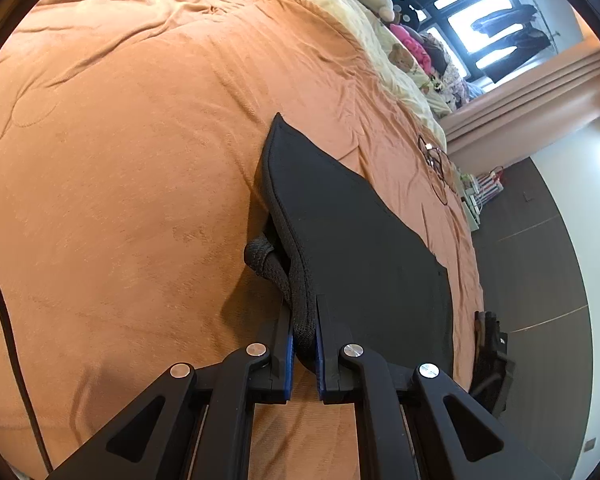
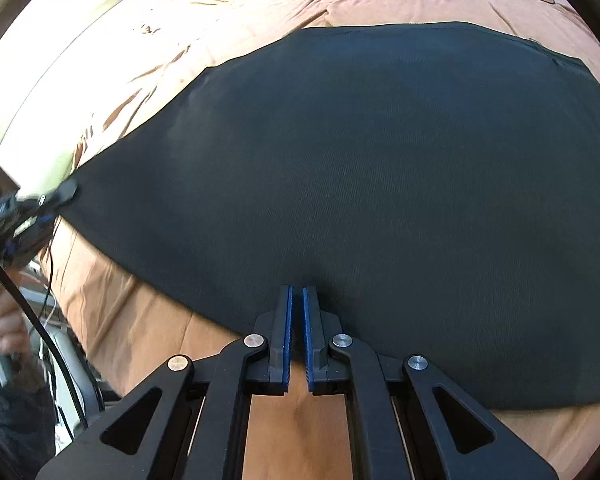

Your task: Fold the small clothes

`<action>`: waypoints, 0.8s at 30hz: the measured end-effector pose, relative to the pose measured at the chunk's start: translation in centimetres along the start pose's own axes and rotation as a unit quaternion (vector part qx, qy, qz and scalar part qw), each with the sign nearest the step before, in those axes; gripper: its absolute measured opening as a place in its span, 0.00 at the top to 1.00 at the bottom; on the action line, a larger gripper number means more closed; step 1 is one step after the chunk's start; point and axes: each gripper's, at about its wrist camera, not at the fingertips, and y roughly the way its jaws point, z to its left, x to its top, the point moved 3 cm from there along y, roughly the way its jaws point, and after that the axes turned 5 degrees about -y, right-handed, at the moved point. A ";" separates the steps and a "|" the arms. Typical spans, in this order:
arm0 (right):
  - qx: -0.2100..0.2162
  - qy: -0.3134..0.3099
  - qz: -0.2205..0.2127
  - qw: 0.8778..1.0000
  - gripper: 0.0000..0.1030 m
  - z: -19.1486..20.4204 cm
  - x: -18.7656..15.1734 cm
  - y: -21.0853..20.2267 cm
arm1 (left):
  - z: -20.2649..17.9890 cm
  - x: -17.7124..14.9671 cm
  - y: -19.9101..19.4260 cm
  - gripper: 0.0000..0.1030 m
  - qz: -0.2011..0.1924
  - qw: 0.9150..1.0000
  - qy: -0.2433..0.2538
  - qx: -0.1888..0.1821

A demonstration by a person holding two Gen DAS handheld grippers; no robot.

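Note:
A black garment lies spread flat on the orange bed cover. In the left wrist view the black garment stretches away from my left gripper, which is shut on its thick ribbed waistband edge; a black drawstring loop hangs beside the band. My right gripper is shut on the near hem of the garment, the cloth pinched between the blue pads. My left gripper also shows at the far left of the right wrist view, holding the garment's corner.
Pale yellow bedding and stuffed toys lie at the head of the bed. A dark cable rests on the cover near the bed's edge. Dark floor lies beyond the edge. A person's hand holds the left gripper.

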 end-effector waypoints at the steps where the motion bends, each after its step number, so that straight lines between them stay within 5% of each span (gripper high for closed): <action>1: 0.000 0.001 0.000 1.000 0.98 -0.3 0.6 0.2 | 0.1 -0.1 0.0 0.92 0.001 1.000 -0.004 0.004; 13: -0.045 -0.005 -0.003 0.999 0.98 -4.1 11.3 3.0 | 3.7 -0.9 2.2 0.92 0.013 0.994 -0.074 0.075; 24: -0.077 -0.003 -0.006 0.997 1.00 -6.1 17.6 6.3 | 5.4 -1.3 3.6 0.92 0.020 0.991 -0.081 0.109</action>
